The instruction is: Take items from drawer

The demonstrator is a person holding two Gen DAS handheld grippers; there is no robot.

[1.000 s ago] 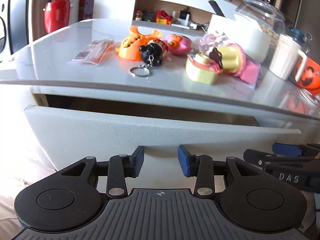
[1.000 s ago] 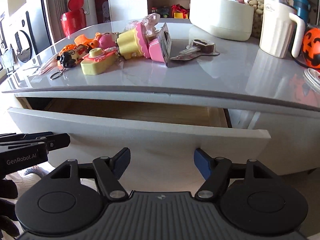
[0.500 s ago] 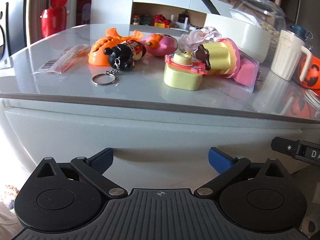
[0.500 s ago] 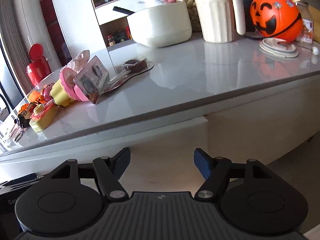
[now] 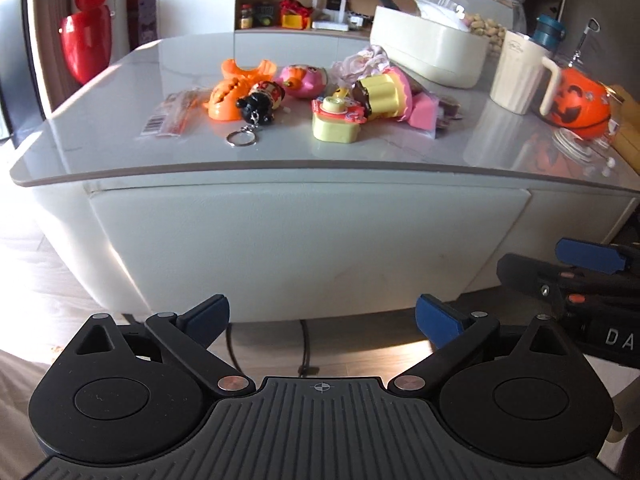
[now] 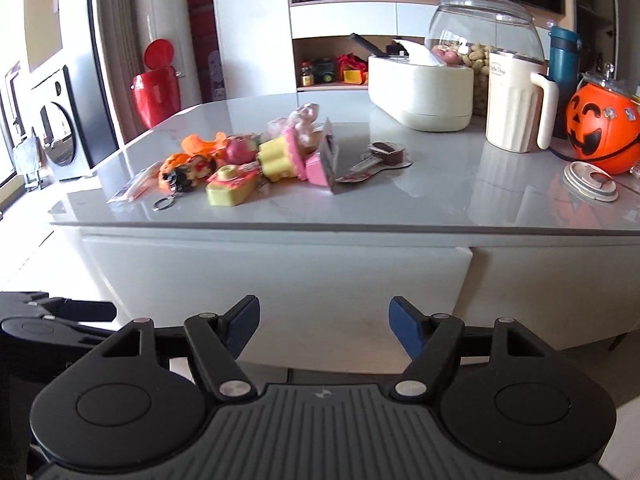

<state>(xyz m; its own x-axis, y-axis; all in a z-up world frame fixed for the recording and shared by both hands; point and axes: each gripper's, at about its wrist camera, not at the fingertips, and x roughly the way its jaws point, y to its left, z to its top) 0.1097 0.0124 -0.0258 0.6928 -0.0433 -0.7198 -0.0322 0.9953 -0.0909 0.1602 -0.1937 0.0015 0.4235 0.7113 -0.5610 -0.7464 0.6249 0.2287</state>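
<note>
From the left wrist we see the drawer [image 5: 304, 240] shut flush and the toys [image 5: 340, 100] heaped on the tabletop [image 5: 120, 148], so we judge the job finished. Our left tool [image 5: 322, 318] gapes wide, empty.

From the right wrist, our right tool [image 6: 324, 324] hangs open, empty; only here a lid [image 6: 591, 181] shows clearly.
</note>
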